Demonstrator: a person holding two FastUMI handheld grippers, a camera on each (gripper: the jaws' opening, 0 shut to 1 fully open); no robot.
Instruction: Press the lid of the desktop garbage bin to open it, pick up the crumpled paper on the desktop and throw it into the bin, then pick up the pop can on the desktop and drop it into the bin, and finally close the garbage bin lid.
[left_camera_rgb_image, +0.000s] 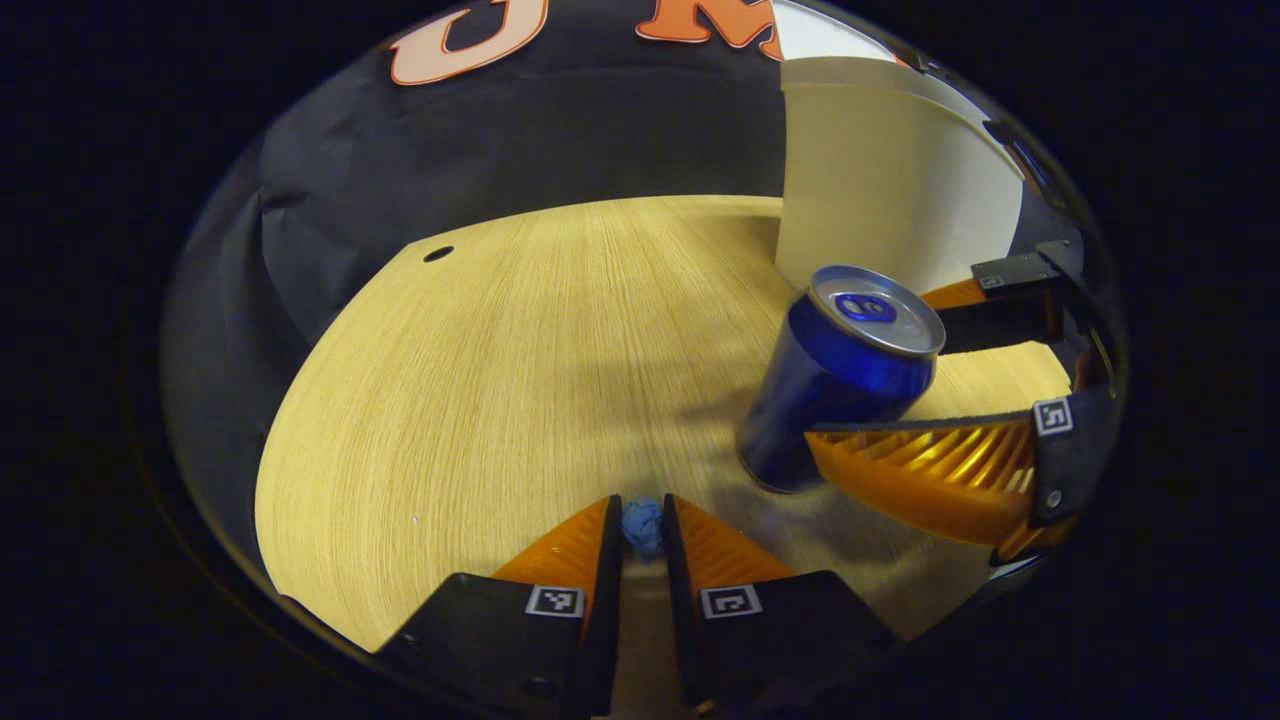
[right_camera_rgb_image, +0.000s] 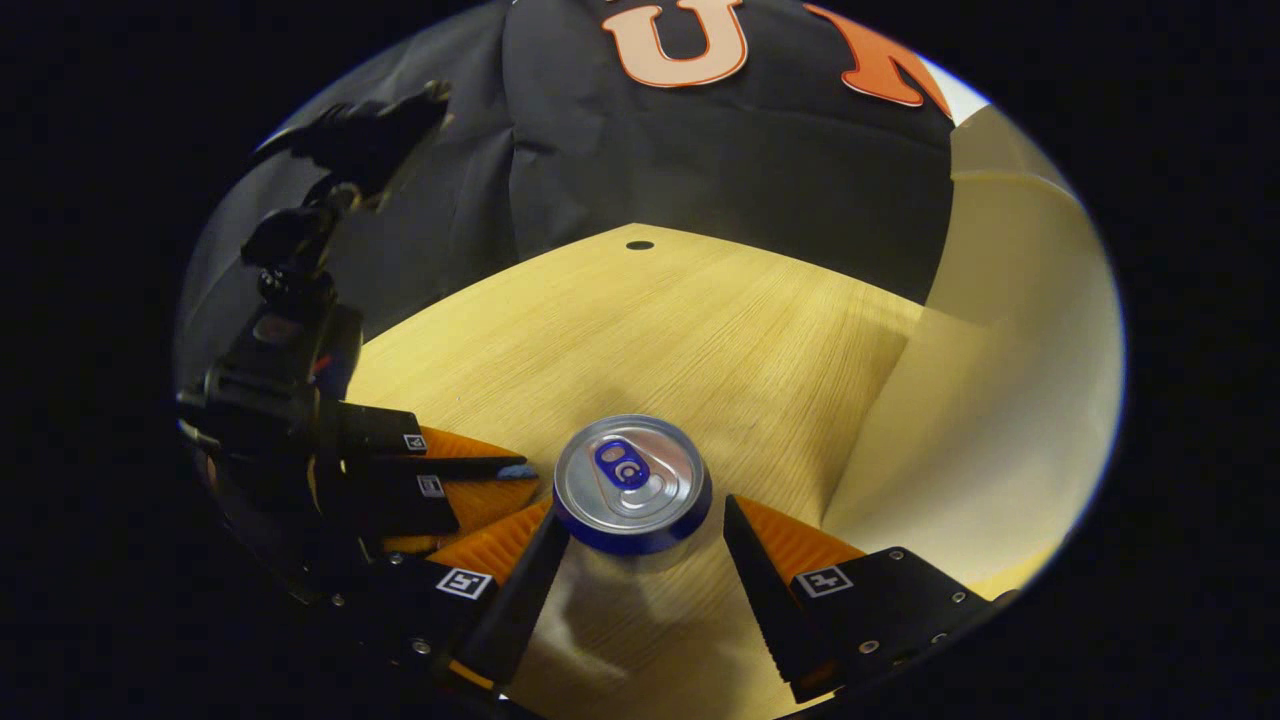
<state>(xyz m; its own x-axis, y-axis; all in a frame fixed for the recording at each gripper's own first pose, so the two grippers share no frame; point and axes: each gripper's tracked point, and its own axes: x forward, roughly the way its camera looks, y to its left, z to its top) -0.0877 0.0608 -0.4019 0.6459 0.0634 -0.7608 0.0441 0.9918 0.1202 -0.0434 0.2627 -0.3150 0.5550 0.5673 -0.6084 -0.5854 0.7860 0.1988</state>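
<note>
Pale wood-grain desktop (left_camera_rgb_image: 520, 340) runs back to a black cloth wall, and a tall cream-white bin body (left_camera_rgb_image: 880, 180) stands at its far right edge; its lid lies beyond what either view takes in, so I cannot tell whether it is open.

In the left gripper view, the left gripper (left_camera_rgb_image: 641, 530) has its jaws drawn narrow around a small crumpled blue paper ball (left_camera_rgb_image: 642, 526), which sits pinched between the fingertips just above the desk. Close to its right stands the blue aluminium pop can (left_camera_rgb_image: 840, 375) with a silver top, upright on the wood near the bin.

In the right gripper view, the right gripper (right_camera_rgb_image: 640, 530) is spread wide, one finger on each side of the can (right_camera_rgb_image: 630, 485); whether either finger touches it I cannot tell, and they do not look closed on it.

Judging by this, the paper step is unfinished while the can pick-up is being set up. Next, the paper needs carrying over the bin's mouth and releasing; the right jaws then need to close squarely on the can's wall before lifting, or the smooth can may tip.
</note>
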